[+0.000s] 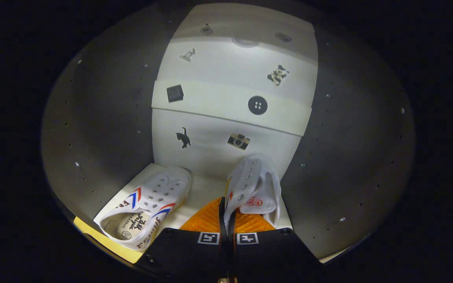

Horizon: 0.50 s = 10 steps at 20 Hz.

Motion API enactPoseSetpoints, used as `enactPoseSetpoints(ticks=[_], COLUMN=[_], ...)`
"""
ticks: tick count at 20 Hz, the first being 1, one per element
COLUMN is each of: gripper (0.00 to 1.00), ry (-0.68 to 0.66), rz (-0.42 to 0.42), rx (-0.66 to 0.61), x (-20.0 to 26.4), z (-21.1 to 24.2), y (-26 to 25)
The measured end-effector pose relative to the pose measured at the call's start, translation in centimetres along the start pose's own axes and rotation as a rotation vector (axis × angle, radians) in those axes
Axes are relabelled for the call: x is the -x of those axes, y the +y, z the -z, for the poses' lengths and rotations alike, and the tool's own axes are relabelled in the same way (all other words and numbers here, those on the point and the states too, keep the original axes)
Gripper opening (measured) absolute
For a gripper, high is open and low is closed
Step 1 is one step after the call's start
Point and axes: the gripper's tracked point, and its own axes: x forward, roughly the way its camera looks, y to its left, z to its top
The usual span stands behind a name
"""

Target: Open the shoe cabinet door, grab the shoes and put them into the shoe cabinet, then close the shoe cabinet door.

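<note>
Inside cabinet (104, 129), gripper (227, 220) clamps half-hidden shoe (256, 184).

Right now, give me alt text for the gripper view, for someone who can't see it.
The tongs are shut on the edge of a white sneaker, holding it inside the shoe cabinet. A second white sneaker with red and blue stripes lies on the cabinet floor beside it, ahead of a white back panel with small stickers.
</note>
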Motion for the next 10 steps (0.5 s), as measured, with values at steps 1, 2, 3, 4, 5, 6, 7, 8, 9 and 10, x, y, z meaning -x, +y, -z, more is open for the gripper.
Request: enactPoseSetpoints(ticks=[1, 2, 3, 4, 5, 6, 7, 8, 9, 10], gripper=[0.02, 0.02, 0.03, 0.03, 0.04, 0.05, 0.10, 0.12, 0.13, 0.19], ry=[0.016, 0.023, 0.033, 0.044, 0.051, 0.057, 0.061, 0.059, 0.049, 0.045], rz=[-0.009, -0.019, -0.023, -0.027, -0.032, -0.041, -0.051, -0.053, -0.044, -0.048], rx=[-0.015, -0.038, -0.066, -0.097, -0.115, -0.114, -0.096, -0.067, -0.036, -0.026], x=[-0.6, -1.1, -1.7, -2.1, -2.3, -2.5, -2.6, -2.5, -2.4, -2.0], z=[0.5, 0.7, 0.9, 1.0, 1.3, 1.5, 1.8, 2.0, 2.0, 2.0], y=[0.1, 0.1, 0.2, 0.2, 0.3, 0.6, 0.9, 1.2, 1.4, 1.7])
